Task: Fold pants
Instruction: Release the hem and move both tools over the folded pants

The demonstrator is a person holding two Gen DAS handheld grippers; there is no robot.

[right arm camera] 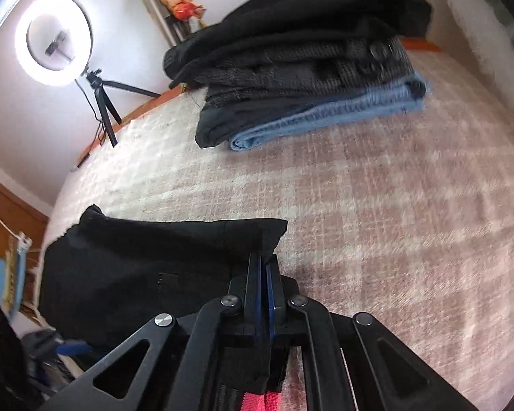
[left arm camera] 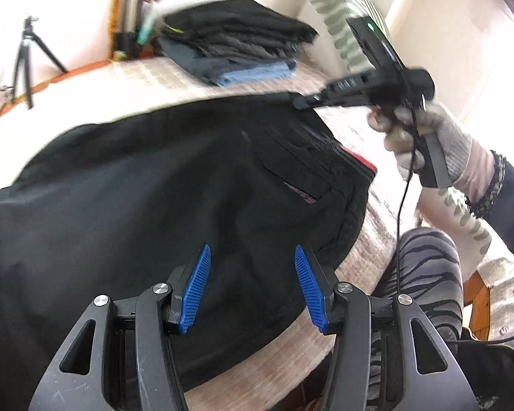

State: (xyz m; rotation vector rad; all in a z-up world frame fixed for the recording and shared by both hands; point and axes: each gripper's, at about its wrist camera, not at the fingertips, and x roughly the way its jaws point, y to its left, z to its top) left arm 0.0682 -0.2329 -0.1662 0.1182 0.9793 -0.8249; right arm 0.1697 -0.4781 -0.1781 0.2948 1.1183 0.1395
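Note:
Black pants (left arm camera: 147, 185) lie spread on a pale checked bed cover (left arm camera: 147, 78), with a pocket and a red-lined waistband at their right end. My left gripper (left arm camera: 252, 287) is open just above the near part of the pants, its blue pads (left arm camera: 195, 287) apart and empty. My right gripper (right arm camera: 262, 291) is shut on the far corner of the pants (right arm camera: 147, 260), and cloth hangs between its fingers. It also shows in the left wrist view (left arm camera: 305, 101), held by a gloved hand at the pants' far right edge.
A stack of folded garments (left arm camera: 236, 48), black, grey and blue, sits on the far side of the bed (right arm camera: 377, 205). A ring light on a tripod (right arm camera: 54, 39) stands at the far left. A striped pillow (left arm camera: 339, 27) leans at the back right. The person's striped leg (left arm camera: 428, 274) is at the bed's near right edge.

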